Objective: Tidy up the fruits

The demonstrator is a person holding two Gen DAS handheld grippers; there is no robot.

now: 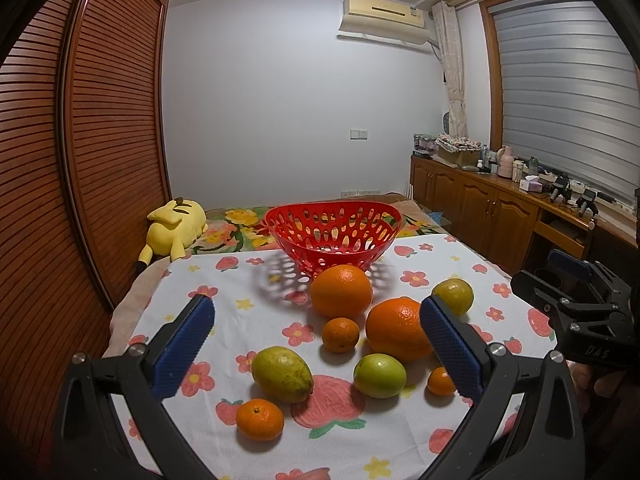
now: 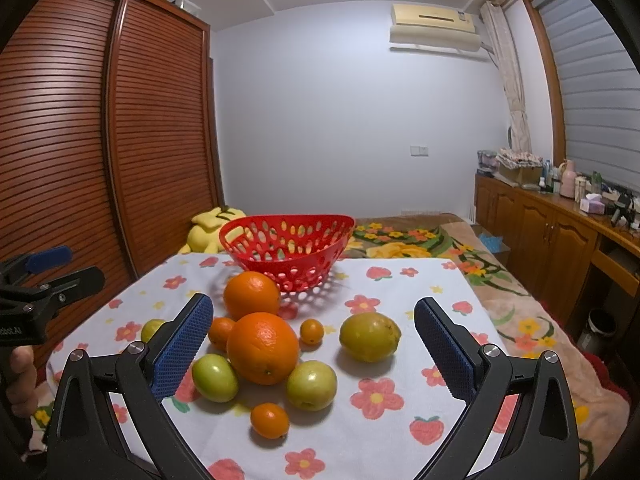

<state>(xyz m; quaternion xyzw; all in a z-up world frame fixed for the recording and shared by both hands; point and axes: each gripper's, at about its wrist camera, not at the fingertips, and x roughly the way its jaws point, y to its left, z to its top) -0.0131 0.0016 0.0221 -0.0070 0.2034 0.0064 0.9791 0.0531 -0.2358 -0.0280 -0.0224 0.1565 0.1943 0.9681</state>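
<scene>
Fruit sits loose on the flowered tablecloth (image 1: 400,432), none in the red basket (image 1: 332,236) yet. Basket stands at the far edge of the cloth, perforated walls, upright. Just in front of it: big orange (image 1: 341,290), touching or nearly touching the basket's base, cannot tell which. Second big orange (image 1: 398,329) nearer and to the right. Small mandarin (image 1: 341,334) between the two. Yellow-green lemon-shaped fruit (image 1: 282,374) front left, another mandarin (image 1: 260,419) just in front of it. Green round fruit (image 1: 379,375) front centre, tiny mandarin (image 1: 440,381) beside it, partly behind the finger. One more greenish fruit (image 1: 454,295) far right, behind the fingertip.

Left gripper (image 1: 318,344) spread wide, nothing between the blue pads, hovering over the fruit cluster. Right gripper (image 2: 313,346) also spread wide, holding nothing, above the same cluster from the other side. In the right wrist view the left gripper's body shows at the left edge with a hand (image 2: 20,384) on it.

Yellow plush toy (image 1: 174,228) lies on the bed behind the table, next to the wooden wardrobe (image 1: 100,140). Air conditioner (image 1: 384,18) high on the back wall.
</scene>
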